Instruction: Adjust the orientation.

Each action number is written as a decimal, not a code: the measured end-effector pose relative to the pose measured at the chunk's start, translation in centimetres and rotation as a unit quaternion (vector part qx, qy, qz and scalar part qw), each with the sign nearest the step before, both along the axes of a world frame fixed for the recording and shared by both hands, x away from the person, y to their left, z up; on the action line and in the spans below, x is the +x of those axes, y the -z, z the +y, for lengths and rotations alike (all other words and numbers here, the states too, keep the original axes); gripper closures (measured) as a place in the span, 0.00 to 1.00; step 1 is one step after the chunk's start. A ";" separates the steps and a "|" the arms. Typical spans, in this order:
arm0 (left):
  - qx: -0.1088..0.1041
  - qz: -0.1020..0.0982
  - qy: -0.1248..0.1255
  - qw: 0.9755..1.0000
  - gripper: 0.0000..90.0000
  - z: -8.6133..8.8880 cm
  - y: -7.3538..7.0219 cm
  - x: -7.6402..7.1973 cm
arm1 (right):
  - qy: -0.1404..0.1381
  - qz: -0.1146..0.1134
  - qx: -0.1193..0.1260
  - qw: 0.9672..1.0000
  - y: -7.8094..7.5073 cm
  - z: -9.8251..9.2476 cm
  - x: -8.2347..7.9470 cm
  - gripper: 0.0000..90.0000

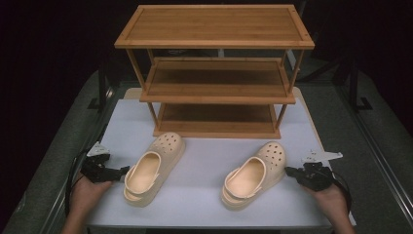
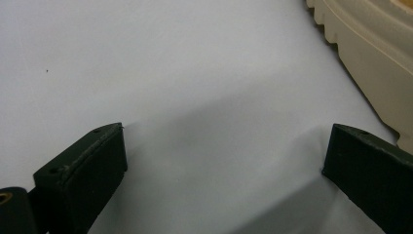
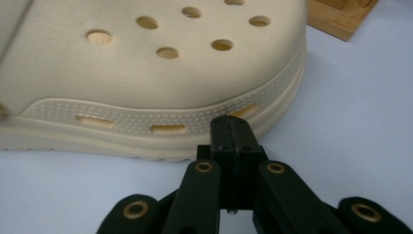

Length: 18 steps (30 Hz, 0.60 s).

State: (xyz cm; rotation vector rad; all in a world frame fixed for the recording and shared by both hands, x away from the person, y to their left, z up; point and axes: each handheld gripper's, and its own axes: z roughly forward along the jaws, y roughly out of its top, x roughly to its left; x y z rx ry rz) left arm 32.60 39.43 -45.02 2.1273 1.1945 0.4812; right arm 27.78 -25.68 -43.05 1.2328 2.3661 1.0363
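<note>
Approach step: closed right hand-held gripper (image 3: 233, 127) nudges cream perforated foam clog (image 3: 146, 73); left hand-held gripper (image 2: 221, 161) gapes empty; next, open to grasp

Dark lab setup: white-topped table (image 1: 204, 195), black surroundings, bamboo rack (image 1: 216, 73).

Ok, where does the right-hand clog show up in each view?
High view: the right clog lies lower right of centre, just left of the shut right tool.
Left gripper view: a cream sole is at the top right corner, but that looks like the other clog, not this one.
Right gripper view: it spans the upper left, just past the tool's tip.
Shared landmark: the white tabletop.
</note>
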 end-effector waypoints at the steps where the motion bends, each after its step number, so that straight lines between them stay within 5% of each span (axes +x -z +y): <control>1: 0.000 0.000 0.000 1.000 0.01 0.0 0.0 0.0 | 0.000 -0.001 -0.001 1.000 0.1 0.0 0.1 1.00; 18: 0.000 0.000 0.000 1.000 0.01 0.0 0.0 0.0 | -0.021 0.001 -0.007 1.000 0.1 0.8 2.2 1.00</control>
